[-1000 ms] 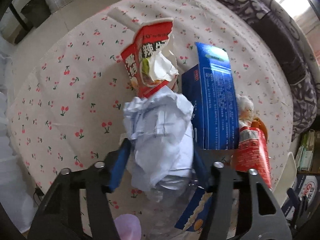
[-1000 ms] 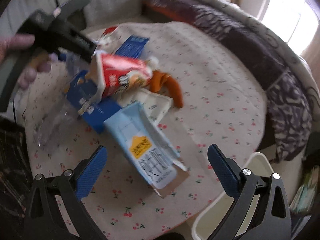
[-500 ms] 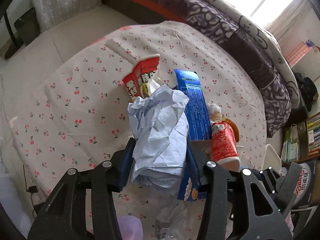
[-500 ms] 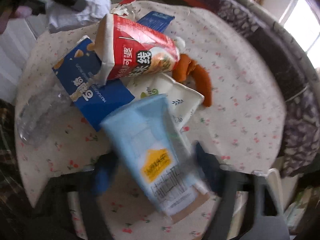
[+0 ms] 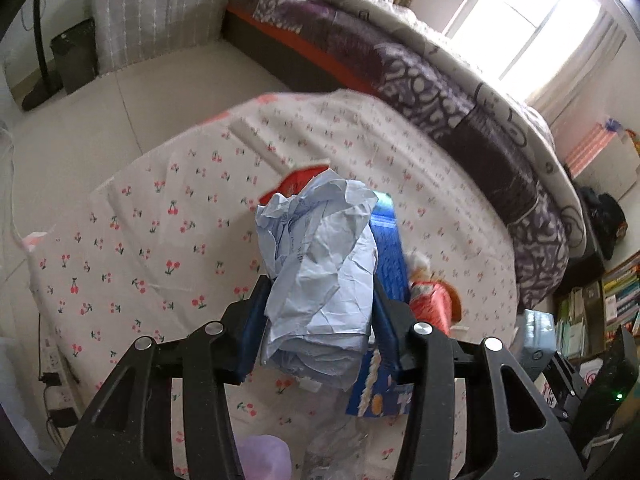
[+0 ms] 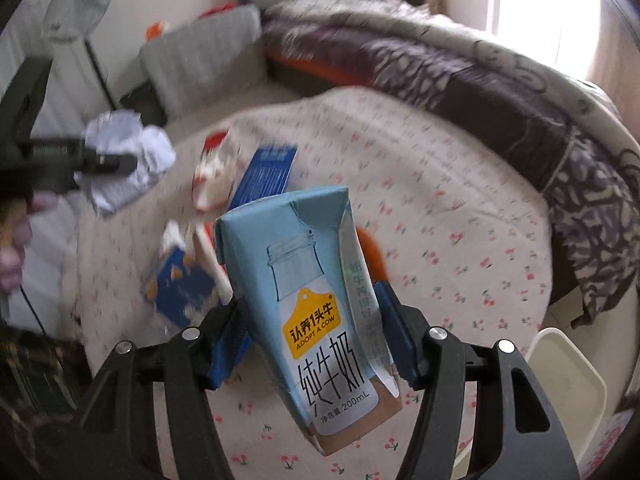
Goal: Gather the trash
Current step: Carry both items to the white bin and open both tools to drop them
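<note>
Your left gripper (image 5: 318, 320) is clamped on the crumpled ball of pale blue-white paper (image 5: 320, 264), its blue pads pressing both sides of the wad, which bulges out beyond the fingertips and hangs clear above the round table with the cherry-print cloth (image 5: 152, 240). Your right gripper (image 6: 312, 336) has just been closing — its jaws now pinch the light blue milk carton (image 6: 316, 312) across its sides, the carton tilted with its folded top pointing away from you and its brown base toward the camera, lifted off the cloth. Beyond your right fingertips lie the rest of the litter: a dark blue flat box (image 6: 268, 176), a red and white snack packet (image 6: 212, 176) just left of it, and a blue biscuit box (image 6: 180, 292) nearer, left of the carton. A white plastic bin (image 6: 568, 376) stands off the table edge to the right of your right claw — well apart from both held pieces
</note>
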Available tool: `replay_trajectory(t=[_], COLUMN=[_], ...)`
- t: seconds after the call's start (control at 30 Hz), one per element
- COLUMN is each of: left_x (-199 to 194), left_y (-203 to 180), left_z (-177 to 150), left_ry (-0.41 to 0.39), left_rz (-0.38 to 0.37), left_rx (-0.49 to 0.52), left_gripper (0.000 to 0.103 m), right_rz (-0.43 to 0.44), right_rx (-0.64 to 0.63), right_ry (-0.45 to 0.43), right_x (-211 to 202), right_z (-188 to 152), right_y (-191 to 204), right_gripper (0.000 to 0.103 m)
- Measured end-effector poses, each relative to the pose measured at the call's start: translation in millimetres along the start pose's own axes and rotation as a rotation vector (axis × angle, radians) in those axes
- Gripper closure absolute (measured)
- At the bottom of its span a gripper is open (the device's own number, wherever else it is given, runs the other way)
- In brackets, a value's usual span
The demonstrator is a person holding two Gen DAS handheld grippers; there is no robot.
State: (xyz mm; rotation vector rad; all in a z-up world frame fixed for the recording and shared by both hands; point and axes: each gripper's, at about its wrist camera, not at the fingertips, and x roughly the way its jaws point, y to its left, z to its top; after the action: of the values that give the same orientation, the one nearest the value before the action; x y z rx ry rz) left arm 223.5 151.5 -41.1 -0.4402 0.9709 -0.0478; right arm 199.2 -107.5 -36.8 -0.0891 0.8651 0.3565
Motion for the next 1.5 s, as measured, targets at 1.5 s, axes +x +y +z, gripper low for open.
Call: replay_trajectory(t=[1.5], left_x=[37], left_y=[-300], left_z=[-147], left_ry=[0.062], left_rz=[-0.271], left_rx=[0.494], left_gripper=[0.055], right_rz=[-0.364], right_rx=[0.653], right_ry=[-0.355], right_x=[-204], right_z=[-98], right_y=[-218], right_gripper=[0.044])
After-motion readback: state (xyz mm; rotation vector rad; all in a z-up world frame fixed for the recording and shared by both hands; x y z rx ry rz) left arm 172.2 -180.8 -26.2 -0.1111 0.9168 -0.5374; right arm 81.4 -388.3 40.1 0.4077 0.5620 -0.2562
